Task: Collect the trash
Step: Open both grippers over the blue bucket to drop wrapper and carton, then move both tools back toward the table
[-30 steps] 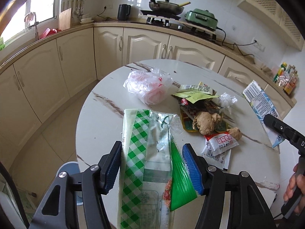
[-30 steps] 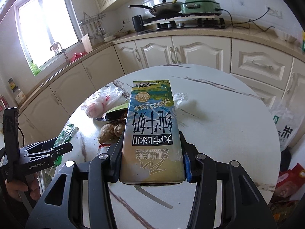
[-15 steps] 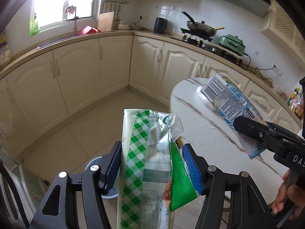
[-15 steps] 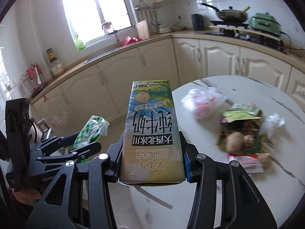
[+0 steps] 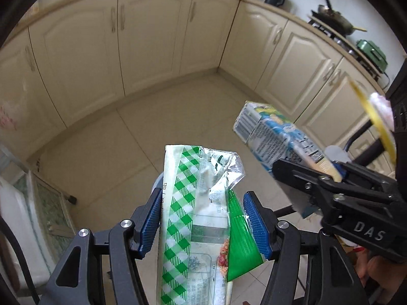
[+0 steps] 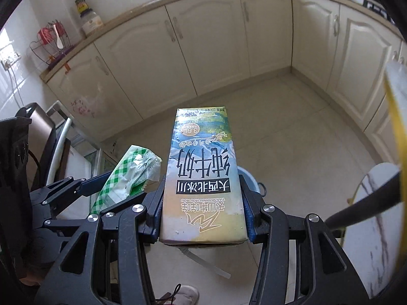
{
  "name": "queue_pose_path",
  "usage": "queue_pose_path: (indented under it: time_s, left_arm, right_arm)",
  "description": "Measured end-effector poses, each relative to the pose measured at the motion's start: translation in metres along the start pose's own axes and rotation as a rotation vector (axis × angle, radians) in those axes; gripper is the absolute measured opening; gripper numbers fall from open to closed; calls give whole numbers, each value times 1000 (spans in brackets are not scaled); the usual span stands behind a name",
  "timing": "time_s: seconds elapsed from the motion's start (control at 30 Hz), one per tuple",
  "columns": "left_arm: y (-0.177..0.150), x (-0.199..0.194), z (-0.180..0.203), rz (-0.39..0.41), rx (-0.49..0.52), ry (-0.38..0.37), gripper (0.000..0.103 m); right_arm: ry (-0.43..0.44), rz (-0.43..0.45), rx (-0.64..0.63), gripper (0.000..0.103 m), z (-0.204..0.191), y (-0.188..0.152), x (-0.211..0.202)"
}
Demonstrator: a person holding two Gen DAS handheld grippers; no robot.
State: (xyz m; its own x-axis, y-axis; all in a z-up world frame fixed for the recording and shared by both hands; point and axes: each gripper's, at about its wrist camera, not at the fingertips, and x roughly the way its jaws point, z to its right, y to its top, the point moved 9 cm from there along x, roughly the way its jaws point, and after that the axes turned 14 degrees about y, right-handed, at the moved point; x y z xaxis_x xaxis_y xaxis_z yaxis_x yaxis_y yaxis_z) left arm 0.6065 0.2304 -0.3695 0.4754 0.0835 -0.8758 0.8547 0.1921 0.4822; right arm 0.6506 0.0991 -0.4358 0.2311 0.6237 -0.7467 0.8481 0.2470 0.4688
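Pointing steeply down at the tiled floor (image 5: pixel 157 117), both grippers sit side by side with trash in them. The left gripper (image 5: pixel 202 225) has its blue fingers (image 5: pixel 150 219) on either side of a green-checked wrapper (image 5: pixel 201 203); the right finger presses the wrapper's crumpled green edge, the left one sits against its flat side, so the wrapper is grasped loosely but firmly enough to stand up out of the fingers. The right gripper (image 6: pixel 203 213) is clenched on a milk carton (image 6: pixel 203 178), which stands lengthwise between its fingers, printed face toward the camera, a straw hanging from its near end.

From the left wrist the carton (image 5: pixel 277 137) shows just to the right, tilted, its far end over open floor. From the right wrist the wrapper (image 6: pixel 127 175) shows just to the left, apart from the carton.

A blue bin (image 6: pixel 248 179) sits on the floor beneath, mostly hidden behind the carton; only its rim peeks out. Cream cabinets (image 5: pixel 152 38) curve round the far side, well apart from the grippers, leaving wide bare tile between. The white counter (image 6: pixel 368 241) edge lies near right. A slippered foot (image 6: pixel 184 293) shows at the near edge.
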Motion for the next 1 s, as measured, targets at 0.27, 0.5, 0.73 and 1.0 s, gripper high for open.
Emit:
queue_pose_path:
  time_s: [0.27,0.5,0.73,1.0]
  left_arm:
    - [17,87,-19,-103,-50,-24,59]
    - [28,128,-19,-125,-75,-32,60]
    - [23,143,-17,-126,-104,16,76]
    - [28,73,-25,-35,-149,83,76]
  right_arm:
    - [73,-78,159,50,55,-5,97]
    - [49,-64,226,67,95,-3,112]
    - [-26,-36,164,76,98,5,90]
    - [-38,14,93,80,68,23,53]
